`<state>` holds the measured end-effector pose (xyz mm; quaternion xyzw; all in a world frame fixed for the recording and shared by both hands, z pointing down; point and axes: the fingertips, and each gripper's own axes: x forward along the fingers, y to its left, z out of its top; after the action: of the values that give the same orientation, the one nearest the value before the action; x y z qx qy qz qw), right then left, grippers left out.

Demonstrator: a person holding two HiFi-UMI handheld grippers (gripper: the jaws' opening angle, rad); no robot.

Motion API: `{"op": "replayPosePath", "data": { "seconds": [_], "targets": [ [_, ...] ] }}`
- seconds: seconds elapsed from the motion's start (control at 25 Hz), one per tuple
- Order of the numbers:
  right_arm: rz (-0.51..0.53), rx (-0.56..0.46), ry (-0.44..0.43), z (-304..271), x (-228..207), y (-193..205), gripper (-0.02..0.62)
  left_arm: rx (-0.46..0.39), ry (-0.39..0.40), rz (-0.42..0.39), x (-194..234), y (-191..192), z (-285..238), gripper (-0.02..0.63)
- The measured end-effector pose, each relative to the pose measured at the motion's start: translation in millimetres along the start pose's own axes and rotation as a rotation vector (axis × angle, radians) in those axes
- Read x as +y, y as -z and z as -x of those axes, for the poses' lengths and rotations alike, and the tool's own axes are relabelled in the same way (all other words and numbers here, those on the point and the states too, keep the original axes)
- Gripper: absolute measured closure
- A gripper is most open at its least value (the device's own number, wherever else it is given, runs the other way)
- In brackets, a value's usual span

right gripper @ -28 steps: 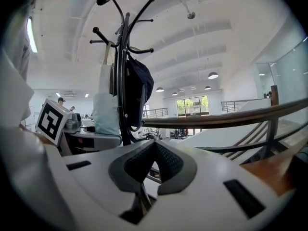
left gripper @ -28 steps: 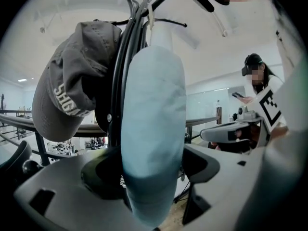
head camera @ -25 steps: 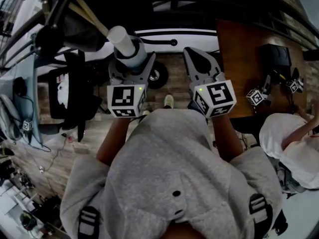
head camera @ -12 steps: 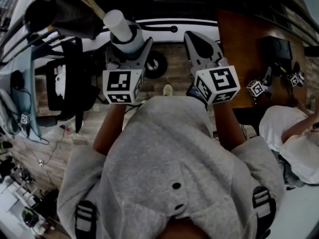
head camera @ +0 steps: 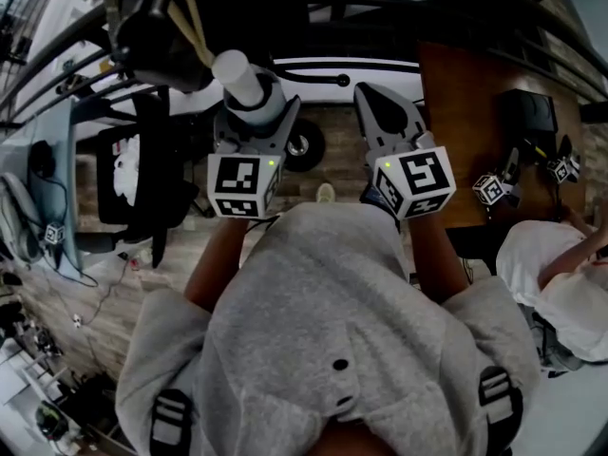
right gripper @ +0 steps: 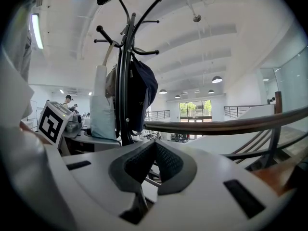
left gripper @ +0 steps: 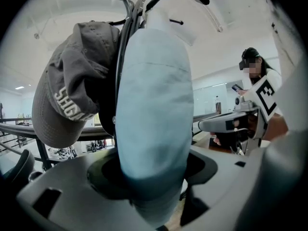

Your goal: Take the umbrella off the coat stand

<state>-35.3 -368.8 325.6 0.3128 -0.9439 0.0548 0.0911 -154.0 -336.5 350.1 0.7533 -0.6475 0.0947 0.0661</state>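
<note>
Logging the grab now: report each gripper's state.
Left gripper: jaws have just been closing, pads now on the folded umbrella.
Right gripper: shut, nothing between the jaws.

Head view: dim, underexposed, corners blackened, straight lines bowed by the wide lens. Gripper views: bright; long white ceiling tube lamp (right gripper: 34,30) and tall far windows (right gripper: 195,108) glare. Out of focus: pale blue fabric-wrapped folded umbrella (left gripper: 151,114), close to lens, shadowed underneath.

A black coat stand (right gripper: 126,76) bears the load: in the right gripper view, a pale blue folded umbrella (right gripper: 103,107) hangs just left of its pole and a cap (right gripper: 144,88) just right.
</note>
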Motion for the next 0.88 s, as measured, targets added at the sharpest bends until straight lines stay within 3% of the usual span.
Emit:
{"op": "replayPosePath", "data": {
  "seconds": [0.32,0.88],
  "targets": [
    [0.006,-0.01,-0.028,-6,11,-6,0.583,-0.033,0.001,-0.024,2,-25,17,0.298],
    [0.018,-0.034,-0.069,2,21,-9,0.583,-0.117,0.077,-0.047,-30,-90,59,0.299]
  ]
}}
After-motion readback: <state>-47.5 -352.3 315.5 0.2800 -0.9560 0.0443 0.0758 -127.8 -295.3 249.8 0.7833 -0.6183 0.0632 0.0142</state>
